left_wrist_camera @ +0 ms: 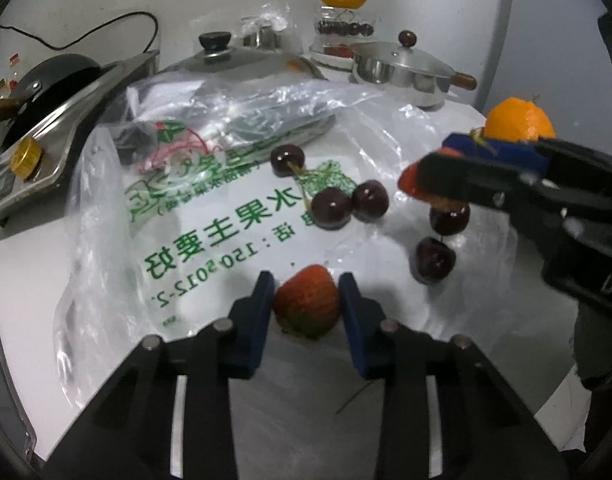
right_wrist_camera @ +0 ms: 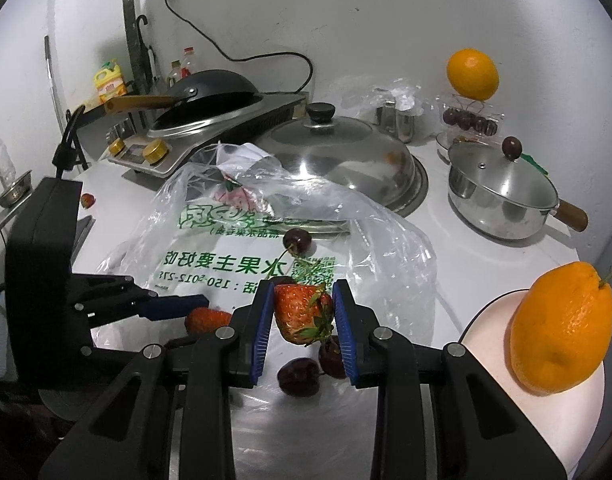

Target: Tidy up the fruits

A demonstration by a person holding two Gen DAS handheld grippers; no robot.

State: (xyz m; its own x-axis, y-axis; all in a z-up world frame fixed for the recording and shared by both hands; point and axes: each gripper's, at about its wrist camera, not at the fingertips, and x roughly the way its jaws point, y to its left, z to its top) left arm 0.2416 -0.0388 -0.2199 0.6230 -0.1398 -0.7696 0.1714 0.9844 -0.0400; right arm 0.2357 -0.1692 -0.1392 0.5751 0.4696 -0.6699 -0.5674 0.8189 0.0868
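Each view was taken from just behind a tool, angled steeply down at the surface [left_wrist_camera: 26,280] from close range. The left wrist view was aimed across the printed plastic bag [left_wrist_camera: 194,232] toward the far wall, with the right tool [left_wrist_camera: 446,180] seen at its right edge. In the right wrist view the left tool [right_wrist_camera: 202,308] was caught at the left. The bag, cherries [right_wrist_camera: 298,376] and steel pot [right_wrist_camera: 502,196] were shared by both.

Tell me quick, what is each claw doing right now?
Left gripper: closed on a strawberry lying on the plastic bag.
Right gripper: closed on another strawberry, held above the cherries.
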